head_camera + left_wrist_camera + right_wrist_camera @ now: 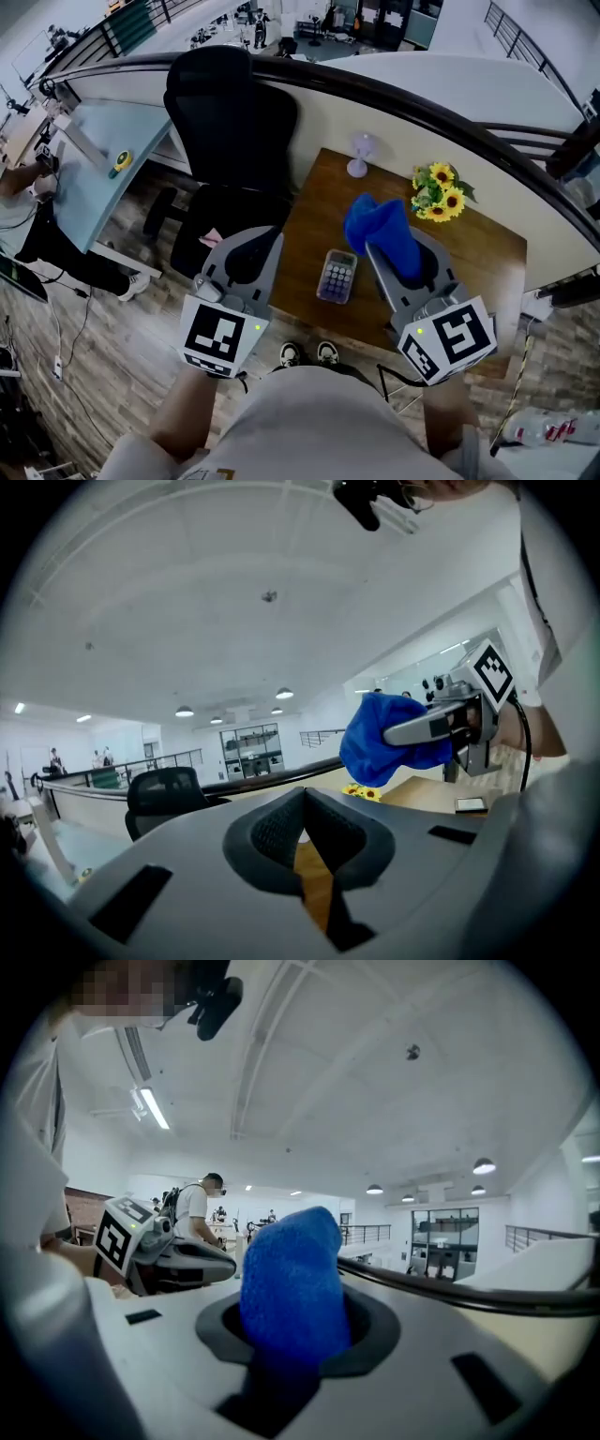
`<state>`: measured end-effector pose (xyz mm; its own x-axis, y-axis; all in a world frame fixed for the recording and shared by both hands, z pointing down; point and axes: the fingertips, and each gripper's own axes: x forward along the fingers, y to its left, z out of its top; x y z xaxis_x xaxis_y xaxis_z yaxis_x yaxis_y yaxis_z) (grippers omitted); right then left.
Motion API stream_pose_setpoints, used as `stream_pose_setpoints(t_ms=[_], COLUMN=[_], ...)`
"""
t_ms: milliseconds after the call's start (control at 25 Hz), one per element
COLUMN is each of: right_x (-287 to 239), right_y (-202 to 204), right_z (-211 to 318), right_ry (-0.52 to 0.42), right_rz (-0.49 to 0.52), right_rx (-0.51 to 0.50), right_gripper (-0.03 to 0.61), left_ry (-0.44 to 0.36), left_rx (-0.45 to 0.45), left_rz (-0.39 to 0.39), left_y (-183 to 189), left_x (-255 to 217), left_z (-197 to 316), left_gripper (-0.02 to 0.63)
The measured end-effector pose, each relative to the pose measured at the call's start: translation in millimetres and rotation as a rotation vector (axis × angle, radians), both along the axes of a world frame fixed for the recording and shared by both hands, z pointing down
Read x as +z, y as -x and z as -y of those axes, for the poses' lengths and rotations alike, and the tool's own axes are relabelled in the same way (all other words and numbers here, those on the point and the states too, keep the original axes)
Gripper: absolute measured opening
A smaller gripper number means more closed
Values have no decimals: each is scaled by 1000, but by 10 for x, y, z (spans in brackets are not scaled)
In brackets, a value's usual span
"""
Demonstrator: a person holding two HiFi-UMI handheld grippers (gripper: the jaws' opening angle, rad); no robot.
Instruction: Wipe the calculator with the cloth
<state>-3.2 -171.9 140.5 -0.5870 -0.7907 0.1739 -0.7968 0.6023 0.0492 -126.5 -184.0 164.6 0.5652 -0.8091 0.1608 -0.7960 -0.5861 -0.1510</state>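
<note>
Cloth (380, 225) pinched in right gripper (405, 270) fingers, clear of centre-frame calculator (337, 276); left gripper (305, 829) fingers closed, empty; wiping apparently not yet begun.

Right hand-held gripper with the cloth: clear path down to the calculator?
Probably yes. The calculator lies uncovered on the table, just left of the right hand-held gripper, which is shut on the cloth; nothing sits between them.
</note>
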Motion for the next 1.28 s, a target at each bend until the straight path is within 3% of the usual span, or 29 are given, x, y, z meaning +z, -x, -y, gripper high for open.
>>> stream_pose_setpoints(t_ms=[240, 400, 800, 960, 1280], right_x=[-326, -404, -197, -204, -324], right_y=[-59, -90, -71, -57, -101], right_z=[-183, -349, -527, -502, -470], right_ry=[-72, -92, -12, -29, -71], right_rz=[13, -33, -3, -16, -37], right_rx=[-10, -19, -25, -13, 37], right_gripper=[127, 127, 127, 127, 127], left_ry=[-69, -116, -74, -54, -71], left_rx=[28, 41, 27, 2, 2], left_rz=[0, 63, 52, 4, 12], left_y=[-59, -47, 47, 97, 175], left_x=[-336, -466, -335, -318, -399], left_z=[-181, -352, -465, -461, -523], left_gripper=[3, 3, 3, 3, 3])
